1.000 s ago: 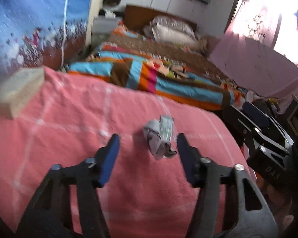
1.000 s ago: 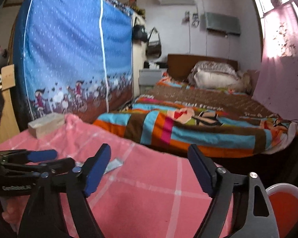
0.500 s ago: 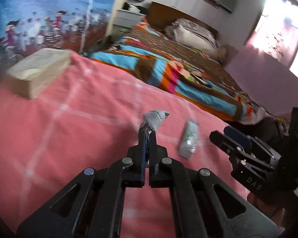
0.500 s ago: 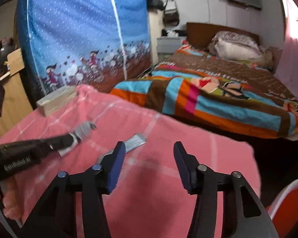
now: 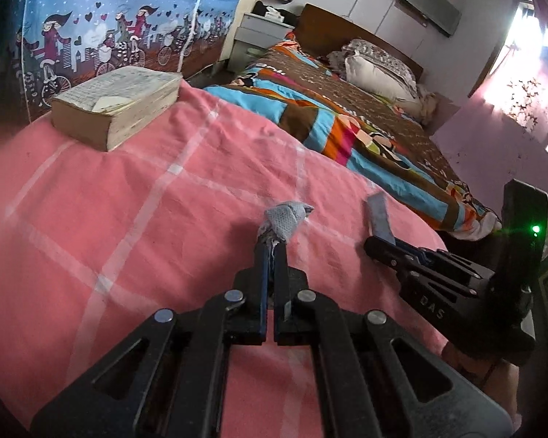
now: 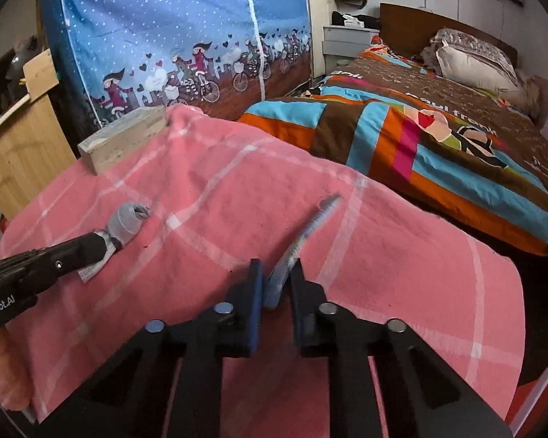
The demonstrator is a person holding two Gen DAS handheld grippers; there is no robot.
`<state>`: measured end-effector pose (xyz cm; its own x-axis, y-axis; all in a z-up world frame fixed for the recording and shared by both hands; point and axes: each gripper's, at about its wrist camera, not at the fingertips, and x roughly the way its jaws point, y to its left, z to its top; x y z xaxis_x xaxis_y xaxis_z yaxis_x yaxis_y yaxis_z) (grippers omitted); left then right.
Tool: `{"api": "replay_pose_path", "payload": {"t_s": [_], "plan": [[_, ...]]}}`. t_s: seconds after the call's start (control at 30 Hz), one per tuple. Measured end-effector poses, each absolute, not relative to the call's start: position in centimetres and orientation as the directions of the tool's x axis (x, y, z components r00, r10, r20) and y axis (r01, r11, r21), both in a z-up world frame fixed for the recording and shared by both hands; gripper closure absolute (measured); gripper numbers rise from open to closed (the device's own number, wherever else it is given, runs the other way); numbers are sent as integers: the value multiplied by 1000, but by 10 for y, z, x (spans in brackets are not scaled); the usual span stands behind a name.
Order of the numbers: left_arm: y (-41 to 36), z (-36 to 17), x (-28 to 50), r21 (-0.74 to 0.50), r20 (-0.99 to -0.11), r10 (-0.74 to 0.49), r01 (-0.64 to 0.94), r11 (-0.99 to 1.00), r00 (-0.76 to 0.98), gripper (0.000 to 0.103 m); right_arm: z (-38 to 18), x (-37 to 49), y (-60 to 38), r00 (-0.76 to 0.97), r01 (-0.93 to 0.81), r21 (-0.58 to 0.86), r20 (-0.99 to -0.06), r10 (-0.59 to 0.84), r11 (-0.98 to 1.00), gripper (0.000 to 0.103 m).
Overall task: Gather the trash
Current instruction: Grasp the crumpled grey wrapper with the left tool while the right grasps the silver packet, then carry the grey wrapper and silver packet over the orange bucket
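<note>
My left gripper (image 5: 272, 248) is shut on a crumpled grey wrapper (image 5: 285, 219) and holds it just above the pink checked cloth (image 5: 146, 197). In the right wrist view the same wrapper (image 6: 128, 219) sticks out of the left fingers at the left. My right gripper (image 6: 277, 273) is closing on a flat silver-blue sachet (image 6: 307, 233), which stands on edge between its blue pads, with a small gap on the right side. The sachet (image 5: 378, 215) also shows in the left wrist view, sticking up from the right gripper's tips.
A thick old book (image 5: 117, 102) lies at the far left corner of the cloth. A bed with a striped blanket (image 6: 438, 138) lies beyond the cloth. A blue printed curtain (image 6: 186, 36) hangs at the back left. A red and white bin rim (image 6: 540, 394) shows at the lower right.
My left gripper shut on the grey wrapper and lifted it. My right gripper moved in on the sachet and narrowed around it, tipping it up on edge.
</note>
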<state>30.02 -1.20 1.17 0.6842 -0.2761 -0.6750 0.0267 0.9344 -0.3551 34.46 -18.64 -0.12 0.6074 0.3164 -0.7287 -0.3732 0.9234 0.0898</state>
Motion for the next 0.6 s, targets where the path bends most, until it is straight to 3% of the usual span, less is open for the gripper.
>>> {"api": "replay_pose_path", "payload": {"t_s": [0.33, 0.6], "plan": [[-22, 30, 277, -338, -610, -282, 79, 938, 740, 98, 19, 316, -194, 719, -372, 66, -611, 332, 926, 100], [-45, 54, 253, -302, -504, -297, 157, 940, 811, 98, 45, 259, -219, 846, -359, 58, -401, 350, 932, 100]]}}
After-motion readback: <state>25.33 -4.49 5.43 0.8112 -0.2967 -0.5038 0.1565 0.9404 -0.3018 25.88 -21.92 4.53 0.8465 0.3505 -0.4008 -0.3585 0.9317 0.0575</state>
